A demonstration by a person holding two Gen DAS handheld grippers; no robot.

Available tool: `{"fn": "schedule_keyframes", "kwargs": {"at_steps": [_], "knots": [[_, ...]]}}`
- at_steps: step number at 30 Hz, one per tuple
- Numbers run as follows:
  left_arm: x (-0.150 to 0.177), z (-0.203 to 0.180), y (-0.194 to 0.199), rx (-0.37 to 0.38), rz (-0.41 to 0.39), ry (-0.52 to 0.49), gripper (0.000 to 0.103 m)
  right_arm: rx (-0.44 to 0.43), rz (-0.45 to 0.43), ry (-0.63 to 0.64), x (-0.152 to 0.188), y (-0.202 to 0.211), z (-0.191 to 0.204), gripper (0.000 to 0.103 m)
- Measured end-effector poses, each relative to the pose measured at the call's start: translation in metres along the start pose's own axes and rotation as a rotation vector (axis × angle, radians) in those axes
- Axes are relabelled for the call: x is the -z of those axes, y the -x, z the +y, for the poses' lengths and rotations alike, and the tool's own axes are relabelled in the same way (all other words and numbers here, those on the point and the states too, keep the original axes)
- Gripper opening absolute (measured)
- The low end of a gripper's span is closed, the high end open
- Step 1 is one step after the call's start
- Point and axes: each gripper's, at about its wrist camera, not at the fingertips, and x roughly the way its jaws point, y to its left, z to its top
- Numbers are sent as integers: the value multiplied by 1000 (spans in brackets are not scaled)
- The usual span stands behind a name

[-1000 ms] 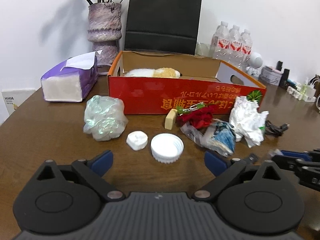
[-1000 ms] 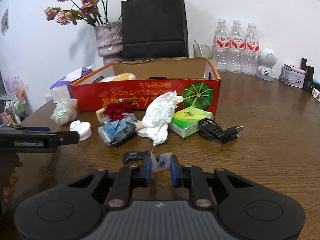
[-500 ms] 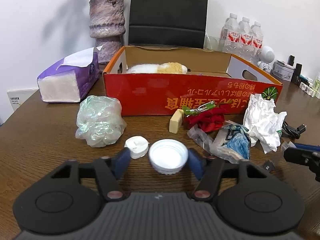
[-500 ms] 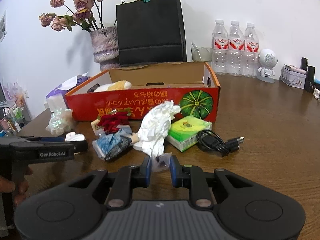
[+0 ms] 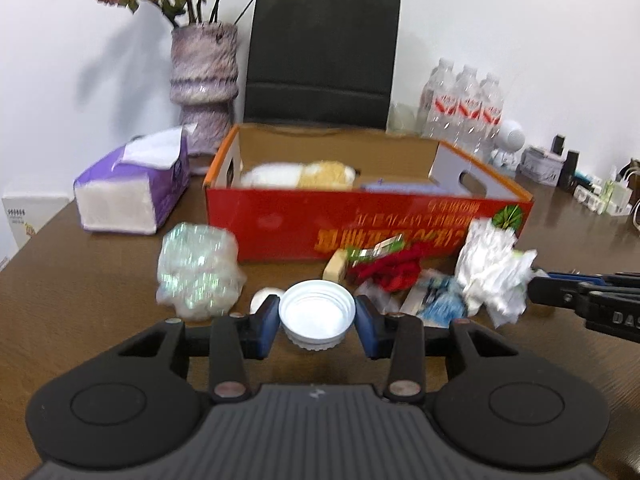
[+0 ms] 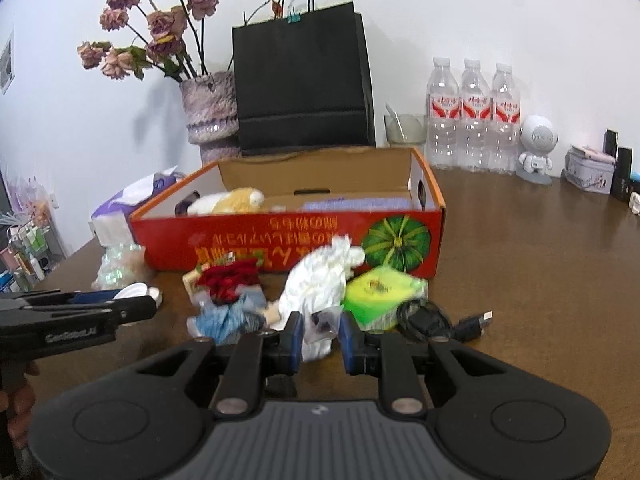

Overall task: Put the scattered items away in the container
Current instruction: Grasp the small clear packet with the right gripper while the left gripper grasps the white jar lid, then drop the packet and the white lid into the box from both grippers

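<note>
One white cap [image 5: 317, 315] between closing left jaws; right jaws clamped on one clear wrapper [image 6: 323, 325].

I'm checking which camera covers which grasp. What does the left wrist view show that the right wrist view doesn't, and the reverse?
Only the left wrist view shows the white lid between the left gripper's closing jaws, its blue pads at the rim.

Only the right wrist view shows the small clear packet pinched in the right gripper, plus the green tissue pack and black cable.

Both show the red box, crumpled white paper, red cloth, purple tissue pack, vase and black bag.
</note>
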Motion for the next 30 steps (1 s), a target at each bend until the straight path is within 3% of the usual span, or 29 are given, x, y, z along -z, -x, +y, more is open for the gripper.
{"fn": "schedule_keyframes", "kwargs": {"at_steps": [8, 17, 23, 30], "knots": [[-48, -1, -3, 45, -112, -18, 41, -16, -99, -1, -49, -12, -3, 18], [-110, -7, -55, 62, -206, 74, 41, -30, -171, -30, -107, -68, -10, 18], [-126, 0, -108, 16, -169, 116, 41, -7, -133, -5, -126, -120, -12, 18], [-120, 15, -137, 14, -90, 116, 41, 7, -39, 12, -117, -152, -18, 19]]}}
